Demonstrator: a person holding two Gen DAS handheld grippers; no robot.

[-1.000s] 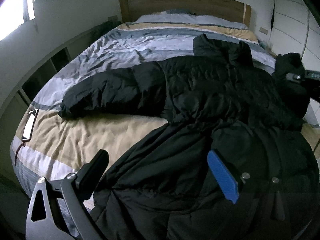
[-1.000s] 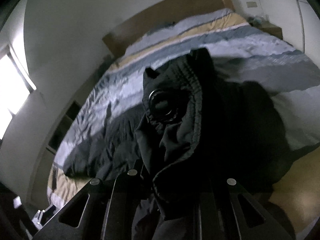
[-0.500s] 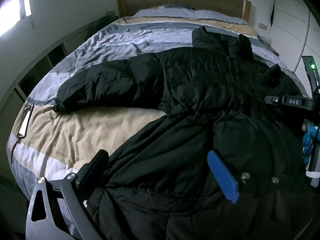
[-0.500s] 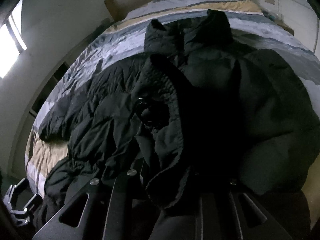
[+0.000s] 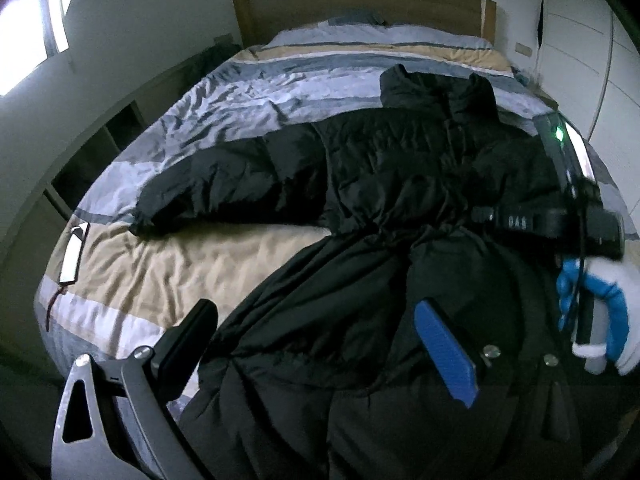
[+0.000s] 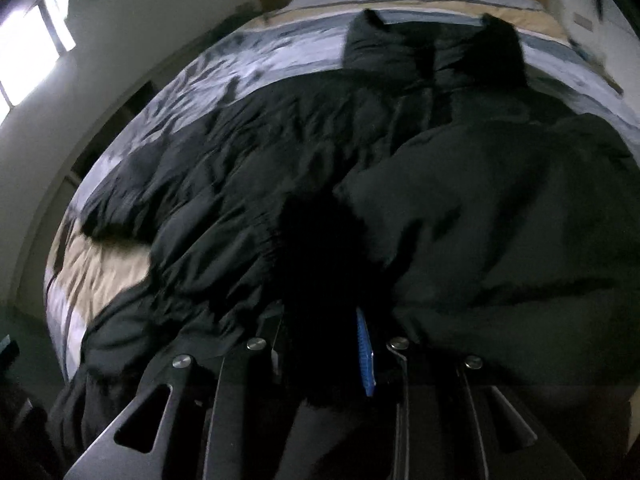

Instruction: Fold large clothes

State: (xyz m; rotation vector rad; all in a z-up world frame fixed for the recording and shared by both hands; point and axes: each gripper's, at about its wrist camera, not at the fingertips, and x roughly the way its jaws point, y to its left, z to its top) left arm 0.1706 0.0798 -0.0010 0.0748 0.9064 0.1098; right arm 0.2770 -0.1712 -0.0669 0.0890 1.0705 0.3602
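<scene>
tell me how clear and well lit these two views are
Left wrist view: dim, window blown out, jacket folds readable, gloved hand smeared, fisheye bends the bed. Right wrist view: darker, motion-blurred, jacket nearly featureless around the right gripper.

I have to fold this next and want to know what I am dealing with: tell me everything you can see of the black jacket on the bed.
The black jacket is a big, puffy, quilted coat of slightly shiny cloth, lying spread over the striped bed cover, collar towards the headboard. One sleeve stretches out flat to the side; the other is folded in over the body. The right gripper has its jaws on dark cloth and closing. The hem reaches the near bed edge under the open left gripper.
</scene>
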